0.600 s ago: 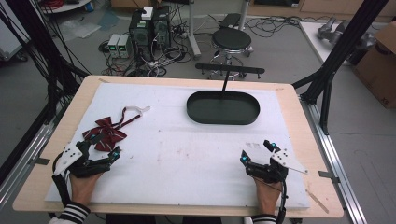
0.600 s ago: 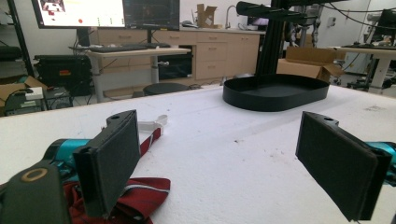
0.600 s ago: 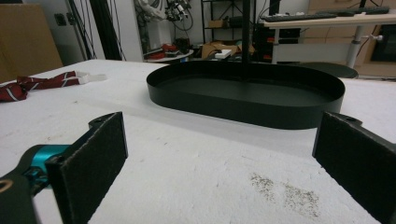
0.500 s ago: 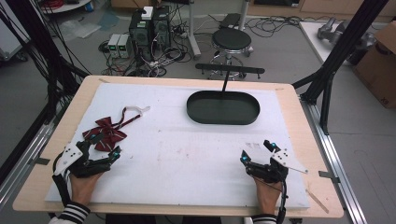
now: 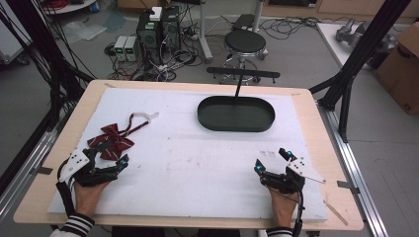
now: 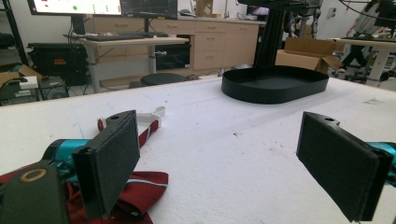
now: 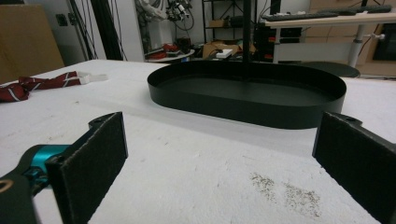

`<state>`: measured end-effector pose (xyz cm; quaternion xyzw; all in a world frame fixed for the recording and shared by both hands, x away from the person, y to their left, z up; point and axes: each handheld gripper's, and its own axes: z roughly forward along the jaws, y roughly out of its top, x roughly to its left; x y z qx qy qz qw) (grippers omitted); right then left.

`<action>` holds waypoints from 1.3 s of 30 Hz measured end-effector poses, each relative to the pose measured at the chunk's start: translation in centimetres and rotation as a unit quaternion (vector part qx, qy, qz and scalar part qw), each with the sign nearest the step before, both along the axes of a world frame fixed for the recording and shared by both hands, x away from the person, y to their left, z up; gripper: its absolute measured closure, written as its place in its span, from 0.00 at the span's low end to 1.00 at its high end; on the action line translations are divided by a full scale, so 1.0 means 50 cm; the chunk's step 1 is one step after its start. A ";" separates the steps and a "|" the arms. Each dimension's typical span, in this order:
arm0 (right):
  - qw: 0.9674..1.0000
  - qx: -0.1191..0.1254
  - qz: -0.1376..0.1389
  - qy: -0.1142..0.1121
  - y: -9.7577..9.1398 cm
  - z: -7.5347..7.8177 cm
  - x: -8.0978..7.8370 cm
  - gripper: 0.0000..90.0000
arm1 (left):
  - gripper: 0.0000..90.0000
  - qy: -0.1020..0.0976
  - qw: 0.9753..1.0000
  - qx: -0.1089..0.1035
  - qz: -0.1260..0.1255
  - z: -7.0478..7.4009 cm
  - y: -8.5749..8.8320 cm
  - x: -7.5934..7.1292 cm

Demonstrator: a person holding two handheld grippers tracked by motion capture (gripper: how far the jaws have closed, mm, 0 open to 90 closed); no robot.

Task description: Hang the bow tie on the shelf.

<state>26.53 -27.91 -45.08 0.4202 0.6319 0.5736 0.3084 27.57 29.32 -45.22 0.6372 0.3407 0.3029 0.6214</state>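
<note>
A wooden table (image 5: 44, 163) carries a white foam board (image 5: 197, 158), and a black oval tray (image 5: 236, 113) stands on the far central part of the board; this tray serves as the landmark. The tray holds nothing; in the right gripper view its dark floor (image 7: 247, 88) is bare, and a thin black post rises at its far rim. Behind the tray, on the floor beyond the table, stand a round black stool (image 5: 245, 42) and a cluster of computer boxes (image 5: 158, 29) with tangled cables. To the right of the tray a black frame leg (image 5: 356, 64) slants down past the table corner, and a cardboard box (image 5: 402, 74) sits farther right. To the left of the tray and nearer the person lies a dark red bow tie (image 5: 111, 142) with pale stripes, its strap (image 5: 141, 121) running toward the tray and ending in a white clasp. The left gripper (image 5: 112, 153) rests on the board at the near edge of the bow tie, its jaws spread wide and holding nothing; in the left gripper view the left jaw stands over the red cloth (image 6: 140, 186), and whether it touches the cloth cannot be told. The right gripper (image 5: 272, 160) lies on the board in front of the tray and well apart from it, jaws likewise spread and empty. A patch of dark specks (image 7: 285, 191) marks the foam between its jaws. Nothing stands between either gripper and the tray.
</note>
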 end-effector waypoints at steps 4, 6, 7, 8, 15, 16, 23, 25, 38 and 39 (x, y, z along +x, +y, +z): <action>1.000 0.003 0.000 0.001 0.000 0.000 0.000 0.02 | 0.15 0.007 1.000 0.012 -0.006 0.002 -0.003 0.002; 1.000 0.002 0.000 0.002 0.000 0.000 0.000 0.02 | 0.15 0.017 1.000 0.021 -0.011 0.005 -0.006 0.003; 1.000 0.002 0.000 0.002 -0.001 0.000 0.001 0.02 | 0.15 0.022 0.999 0.026 -0.014 0.006 -0.007 0.005; 1.000 0.003 0.000 0.004 -0.001 0.000 0.001 0.02 | 0.15 0.026 0.999 0.031 -0.018 0.008 -0.009 0.005; 1.000 0.001 0.000 0.003 0.000 0.000 0.001 0.02 | 0.15 0.050 0.995 0.077 -0.035 0.045 -0.009 0.019; 1.000 0.002 -0.001 0.004 0.000 0.000 0.001 0.02 | 0.15 0.050 0.995 0.077 -0.035 0.045 -0.009 0.019; 1.000 0.002 -0.001 0.005 0.000 0.000 0.001 0.02 | 0.15 0.067 0.992 0.098 -0.039 0.099 0.005 0.050; 1.000 0.002 0.000 0.004 -0.001 0.000 0.001 0.02 | 0.16 0.076 0.991 0.103 -0.042 0.113 0.007 0.063; 1.000 0.004 0.002 0.005 -0.001 0.000 0.001 0.02 | 0.21 0.121 0.981 0.145 -0.051 0.178 -0.002 0.174; 1.000 0.003 0.001 0.004 -0.001 0.000 0.001 0.02 | 0.21 0.125 0.979 0.150 -0.051 0.181 -0.004 0.184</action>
